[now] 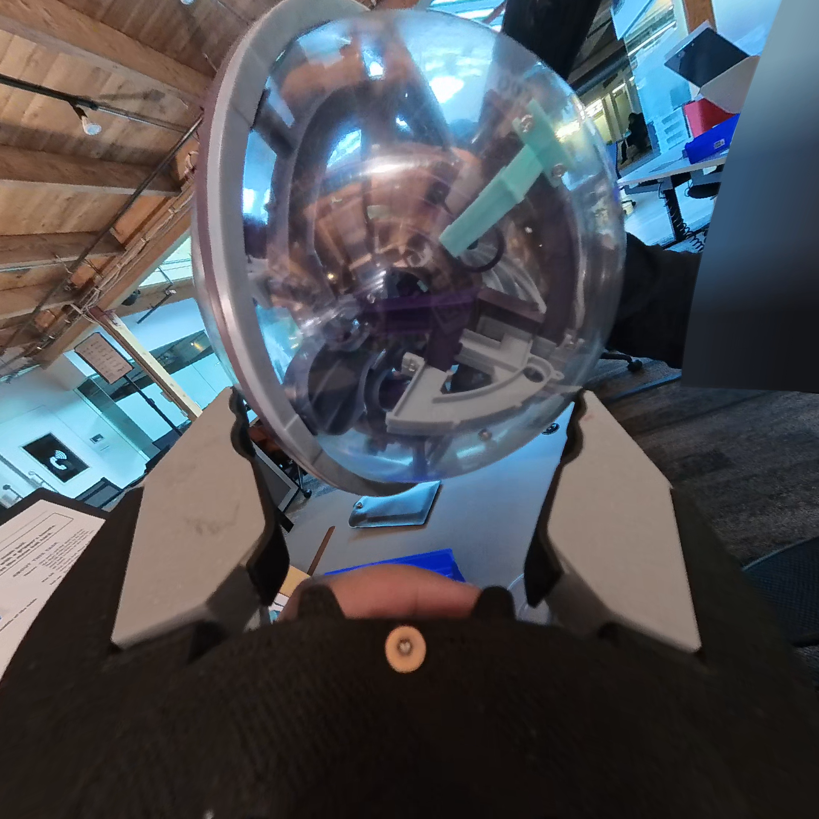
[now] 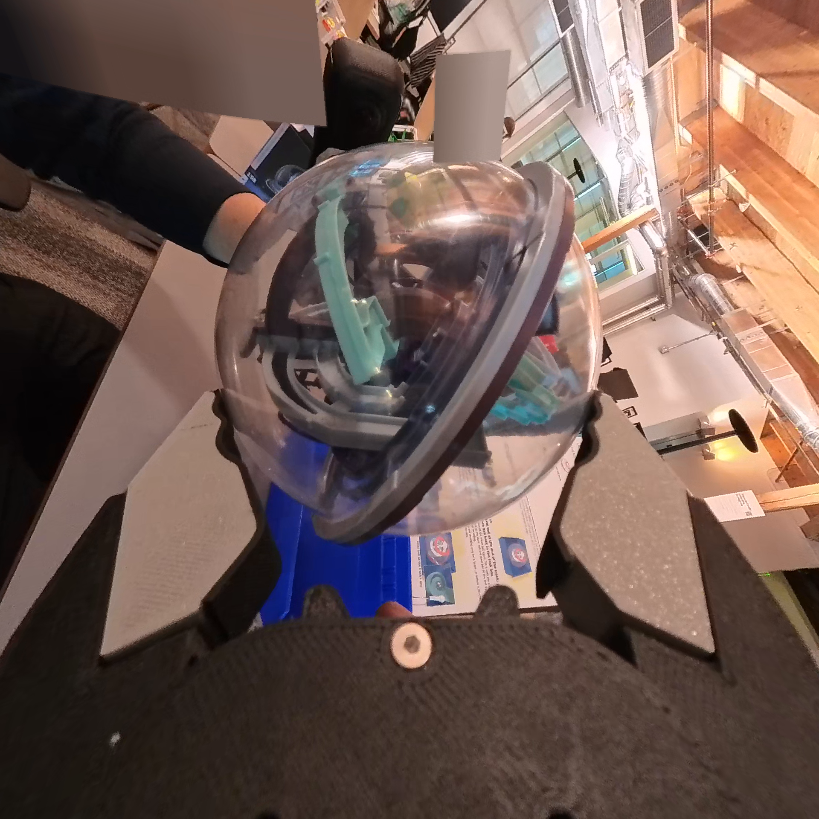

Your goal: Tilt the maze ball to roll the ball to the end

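- The left gripper [image 1: 405, 399] has its fingers spread wide, with the pads [image 1: 239, 421] pressed against the lower flanks of the maze ball [image 1: 399, 248]. I judge the wide, low clamp is chosen so the sphere can be rocked without slipping (its grey equator band [image 1: 217, 230] stands nearly on edge here).
- The right gripper [image 2: 405, 399] is likewise spread wide and clamped on the same sphere from the opposite side. Two opposed grips let the person tip it in any direction, clear of the table [image 1: 487, 509].
- The left wrist view shows a grey curved track [image 1: 447, 399] low in the shell and a mint track [image 1: 496, 195] above. Glare hides much of the interior, and I cannot pick out the small rolling ball for certain.
- The right wrist view shows more of the maze, with a long mint ramp [image 2: 350, 310] and stepped teal pieces [image 2: 532, 394]. It also shows a blue bin [image 2: 310, 554] below and a dark sleeve [image 2: 133, 177] behind.
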A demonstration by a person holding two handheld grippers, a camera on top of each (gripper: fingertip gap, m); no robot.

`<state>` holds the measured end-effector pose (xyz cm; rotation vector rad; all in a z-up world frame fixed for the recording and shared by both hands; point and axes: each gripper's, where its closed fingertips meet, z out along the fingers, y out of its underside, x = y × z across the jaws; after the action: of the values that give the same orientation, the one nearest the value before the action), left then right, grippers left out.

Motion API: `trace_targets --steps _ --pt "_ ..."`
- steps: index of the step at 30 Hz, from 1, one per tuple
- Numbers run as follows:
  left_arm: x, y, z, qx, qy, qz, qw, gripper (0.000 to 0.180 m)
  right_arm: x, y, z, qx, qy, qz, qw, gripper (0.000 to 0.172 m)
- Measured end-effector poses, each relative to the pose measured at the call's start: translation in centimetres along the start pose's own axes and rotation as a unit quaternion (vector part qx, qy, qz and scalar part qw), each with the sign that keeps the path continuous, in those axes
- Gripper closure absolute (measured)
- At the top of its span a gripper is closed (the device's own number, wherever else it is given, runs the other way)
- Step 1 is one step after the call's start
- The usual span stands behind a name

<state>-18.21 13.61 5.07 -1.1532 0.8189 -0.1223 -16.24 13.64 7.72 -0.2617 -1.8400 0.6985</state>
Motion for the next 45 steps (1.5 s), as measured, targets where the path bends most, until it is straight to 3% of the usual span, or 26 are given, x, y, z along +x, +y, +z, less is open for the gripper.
trace_targets --steps 45 --pt "1.0 1.1 0.4 -0.012 0.01 -0.018 1.0 0.042 -1.1 0.8 -0.5 0.007 0.002 0.02 1.0 0.022"
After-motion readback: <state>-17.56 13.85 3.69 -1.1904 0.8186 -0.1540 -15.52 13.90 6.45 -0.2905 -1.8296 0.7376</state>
